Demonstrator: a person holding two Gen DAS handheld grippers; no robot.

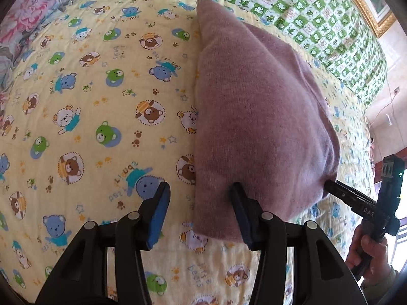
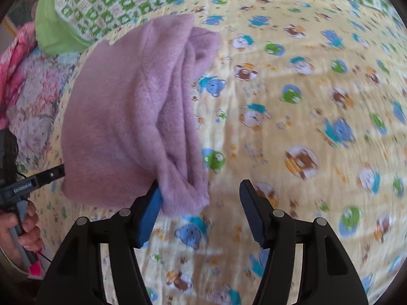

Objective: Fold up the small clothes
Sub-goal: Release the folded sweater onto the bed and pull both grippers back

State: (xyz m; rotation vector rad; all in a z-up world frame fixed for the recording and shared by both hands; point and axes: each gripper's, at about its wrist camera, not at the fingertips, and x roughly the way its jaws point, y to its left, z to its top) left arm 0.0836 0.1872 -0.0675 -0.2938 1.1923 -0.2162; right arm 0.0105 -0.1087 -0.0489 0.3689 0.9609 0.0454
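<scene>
A small mauve knit garment (image 1: 257, 122) lies folded in a long bundle on the yellow bear-print sheet (image 1: 96, 117). My left gripper (image 1: 201, 195) is open; its right finger (image 1: 241, 211) presses against the garment's near edge, and the left finger (image 1: 157, 216) is over bare sheet. In the right wrist view the garment (image 2: 127, 111) lies at left, layered in folds. My right gripper (image 2: 201, 200) is open; its left finger (image 2: 150, 211) touches the garment's near corner. The right gripper also shows in the left wrist view (image 1: 356, 200), at the garment's right end.
A green-and-white frog-print quilt (image 1: 318, 12) lies at the far side of the bed. Pink floral bedding (image 1: 33, 17) is piled at the left. A gold picture frame (image 1: 366, 5) hangs on the wall. The person's hand (image 2: 20, 231) holds the left gripper's handle.
</scene>
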